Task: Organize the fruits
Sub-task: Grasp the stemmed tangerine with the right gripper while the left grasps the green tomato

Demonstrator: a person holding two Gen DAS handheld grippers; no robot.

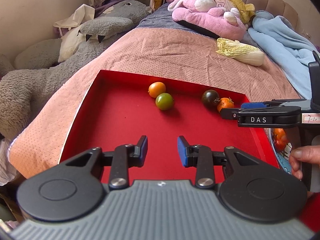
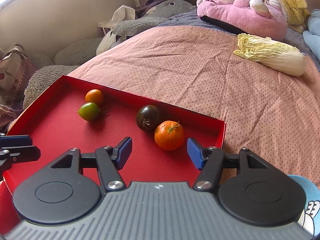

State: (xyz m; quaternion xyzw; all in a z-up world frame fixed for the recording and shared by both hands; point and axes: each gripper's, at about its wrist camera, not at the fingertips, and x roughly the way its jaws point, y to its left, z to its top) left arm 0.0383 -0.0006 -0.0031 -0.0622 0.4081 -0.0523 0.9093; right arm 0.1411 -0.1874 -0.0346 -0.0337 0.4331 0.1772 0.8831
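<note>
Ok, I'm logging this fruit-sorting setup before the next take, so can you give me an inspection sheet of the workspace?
Surface: pink dotted bedspread, wrinkled, carrying the red tray.
Job's things: four fruits in the tray: small orange fruit touching green tomato; dark tomato touching mandarin near the right corner. More orange fruit shows partly in a bowl beside the tray.
Clutter: napa cabbage on the bedspread, apart from the tray.
Grippers: left gripper open, empty, over the tray; right gripper open, empty, just short of the mandarin.
Cables: nothing seen.
Surroundings: pink plush, grey plush, blue blanket.
</note>
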